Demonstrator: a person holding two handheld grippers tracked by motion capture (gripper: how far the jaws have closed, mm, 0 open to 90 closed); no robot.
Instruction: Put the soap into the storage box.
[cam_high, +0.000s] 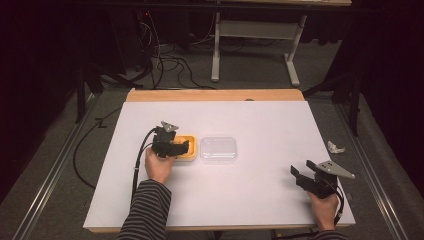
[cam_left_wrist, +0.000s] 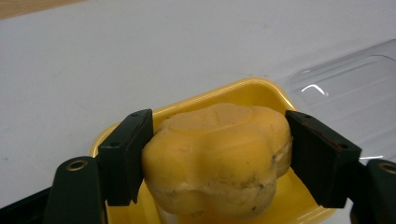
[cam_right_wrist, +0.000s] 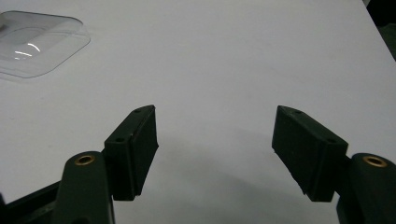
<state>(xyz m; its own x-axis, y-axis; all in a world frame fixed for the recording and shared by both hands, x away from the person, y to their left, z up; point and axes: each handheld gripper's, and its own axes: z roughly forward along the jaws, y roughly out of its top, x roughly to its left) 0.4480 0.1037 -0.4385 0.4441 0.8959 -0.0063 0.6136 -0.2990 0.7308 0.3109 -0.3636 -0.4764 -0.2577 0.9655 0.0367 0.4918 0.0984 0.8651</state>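
A lumpy yellow block (cam_left_wrist: 215, 158), shaped like a flower, sits between the pads of my left gripper (cam_left_wrist: 219, 119), which is shut on it. The block hangs just over a shallow yellow tray (cam_left_wrist: 243, 88). In the high view the left gripper (cam_high: 172, 145) is at the left end of that yellow tray (cam_high: 190, 154), left of the table's middle. A clear plastic lid (cam_high: 218, 149) lies flat right beside the tray. My right gripper (cam_high: 305, 175) rests near the front right corner, open, with nothing between its pads (cam_right_wrist: 135, 140).
The white table top (cam_high: 260, 200) has a wooden strip (cam_high: 215, 95) along its far edge. A crumpled white scrap (cam_high: 335, 147) lies just past the right edge. Cables and a grey desk frame (cam_high: 255, 30) stand on the floor beyond.
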